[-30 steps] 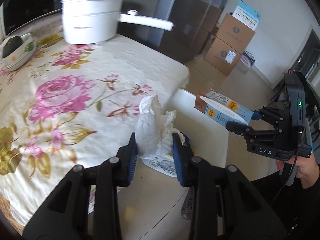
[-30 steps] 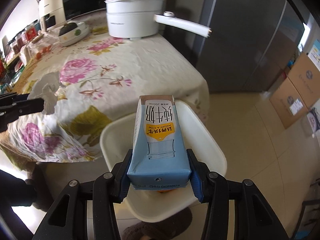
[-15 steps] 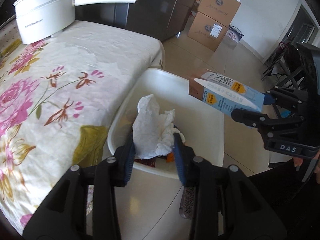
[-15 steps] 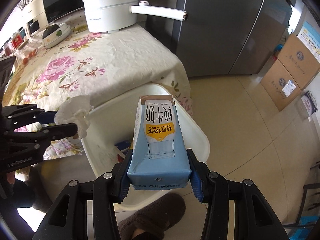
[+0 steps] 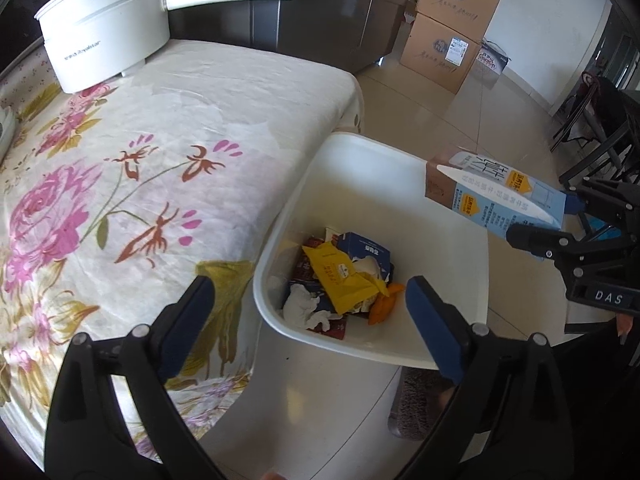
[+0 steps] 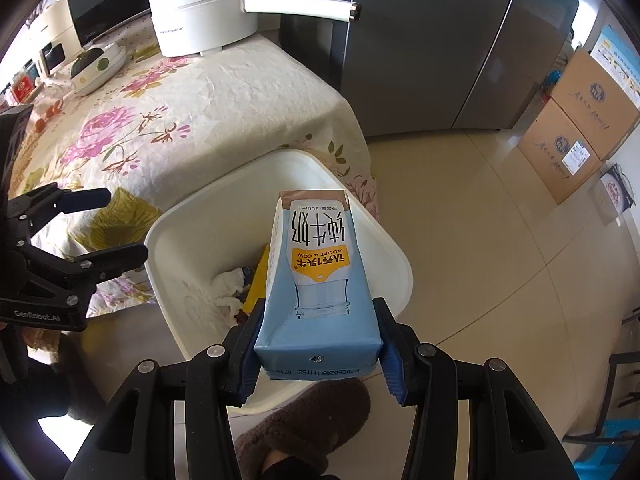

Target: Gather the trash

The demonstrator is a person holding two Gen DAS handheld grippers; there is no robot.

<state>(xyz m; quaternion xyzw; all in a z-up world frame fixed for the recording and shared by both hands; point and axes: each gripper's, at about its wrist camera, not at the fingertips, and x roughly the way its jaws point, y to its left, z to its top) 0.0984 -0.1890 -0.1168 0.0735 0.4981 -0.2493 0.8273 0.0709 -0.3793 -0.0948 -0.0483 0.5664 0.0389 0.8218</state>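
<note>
white bin [image 5: 384, 160] rim cut by milk carton [image 6: 320, 280], contents half hidden

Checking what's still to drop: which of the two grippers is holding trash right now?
The right gripper: its pads clamp the blue milk carton above the white bin. The left gripper, jaws just opened, is empty.

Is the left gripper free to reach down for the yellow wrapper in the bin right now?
Probably yes. The left gripper is open and empty, above the white bin. The yellow wrapper lies on top of the trash, uncovered. The milk carton in the right gripper hangs off to the side.
</note>
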